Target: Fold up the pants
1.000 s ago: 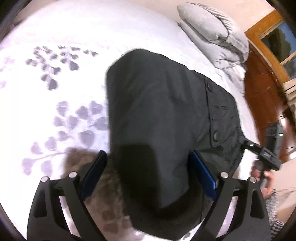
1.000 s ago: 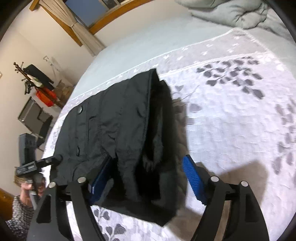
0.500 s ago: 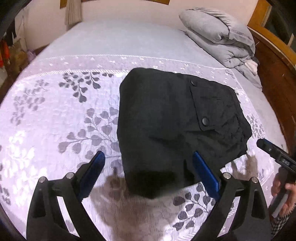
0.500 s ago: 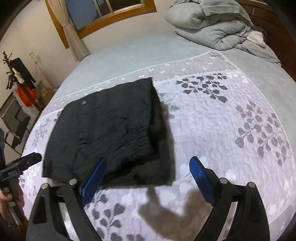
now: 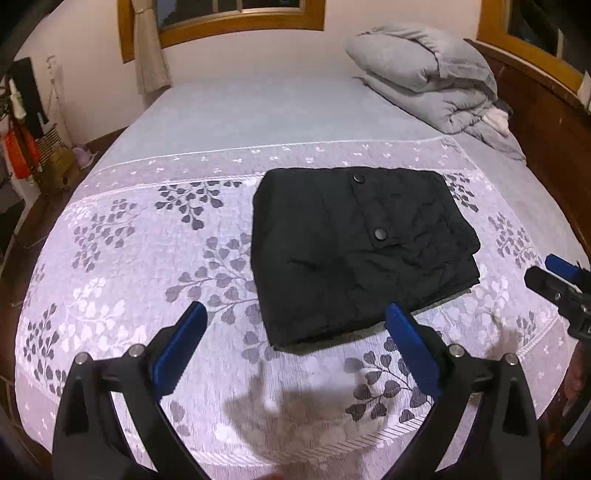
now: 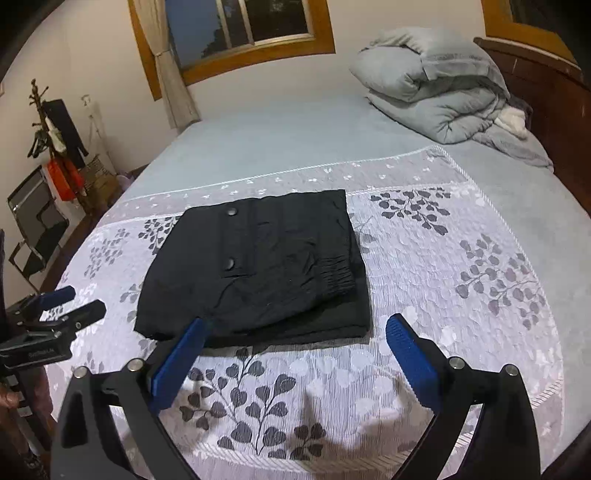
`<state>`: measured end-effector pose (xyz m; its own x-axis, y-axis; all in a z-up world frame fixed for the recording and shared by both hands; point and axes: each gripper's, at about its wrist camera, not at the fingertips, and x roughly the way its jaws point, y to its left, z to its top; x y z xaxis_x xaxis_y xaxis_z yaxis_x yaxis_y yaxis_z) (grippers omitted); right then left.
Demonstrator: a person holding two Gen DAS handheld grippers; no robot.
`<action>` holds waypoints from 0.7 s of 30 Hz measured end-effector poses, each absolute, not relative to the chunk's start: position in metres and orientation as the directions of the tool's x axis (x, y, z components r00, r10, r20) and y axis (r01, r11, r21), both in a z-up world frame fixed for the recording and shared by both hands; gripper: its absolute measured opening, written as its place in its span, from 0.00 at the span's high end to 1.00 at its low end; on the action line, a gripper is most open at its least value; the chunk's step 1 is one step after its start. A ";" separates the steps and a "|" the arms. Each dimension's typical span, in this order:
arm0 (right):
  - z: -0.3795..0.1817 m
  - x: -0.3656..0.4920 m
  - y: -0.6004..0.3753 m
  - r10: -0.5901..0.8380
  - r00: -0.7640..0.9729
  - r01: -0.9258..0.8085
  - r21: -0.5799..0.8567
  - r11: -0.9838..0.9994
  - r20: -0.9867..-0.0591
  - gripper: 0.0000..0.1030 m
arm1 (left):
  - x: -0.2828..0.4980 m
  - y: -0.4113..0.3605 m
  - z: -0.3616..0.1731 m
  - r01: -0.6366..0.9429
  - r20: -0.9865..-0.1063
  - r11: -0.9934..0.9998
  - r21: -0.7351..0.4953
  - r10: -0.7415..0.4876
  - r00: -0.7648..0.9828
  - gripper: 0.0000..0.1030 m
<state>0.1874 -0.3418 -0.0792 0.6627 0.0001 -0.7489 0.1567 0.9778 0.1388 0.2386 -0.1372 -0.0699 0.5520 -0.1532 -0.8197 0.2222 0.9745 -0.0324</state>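
Note:
Black pants (image 5: 354,243) lie folded into a flat rectangle on the leaf-patterned bedspread (image 5: 122,266), two snap buttons facing up. In the right wrist view the same pants (image 6: 258,266) show an elastic waistband at their right edge. My left gripper (image 5: 295,325) hovers above and in front of the pants' near edge, open, nothing between its blue pads. My right gripper (image 6: 295,332) is also held back over the near edge, its jaws still opening wide and empty. Each gripper appears at the edge of the other's view: the right gripper (image 5: 557,280), the left gripper (image 6: 59,306).
A grey folded duvet (image 5: 424,74) lies at the head of the bed beside a wooden headboard (image 5: 535,92). A coat stand and folding chair (image 6: 37,221) stand by the wall on the left. A curtained window (image 6: 240,22) is behind the bed.
Both grippers have lifted and drawn back from the pants, which were between their jaws a second ago. The pants now lie flat and alone. The right jaws spread wider.

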 end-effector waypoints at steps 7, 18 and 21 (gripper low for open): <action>-0.064 0.170 -0.332 0.013 0.678 0.136 0.142 0.980 -0.735 0.04 | 0.216 -0.131 -0.051 0.193 -0.803 0.980 -0.046 -0.151 0.576 0.06; -0.061 0.164 -0.321 0.015 0.681 0.116 0.128 0.985 -0.732 0.04 | 0.200 -0.142 -0.035 0.211 -0.779 0.978 -0.002 -0.134 0.613 0.05; -0.063 0.165 -0.321 0.014 0.679 0.121 0.131 0.984 -0.734 0.04 | 0.201 -0.143 -0.037 0.209 -0.782 0.978 -0.013 -0.140 0.608 0.05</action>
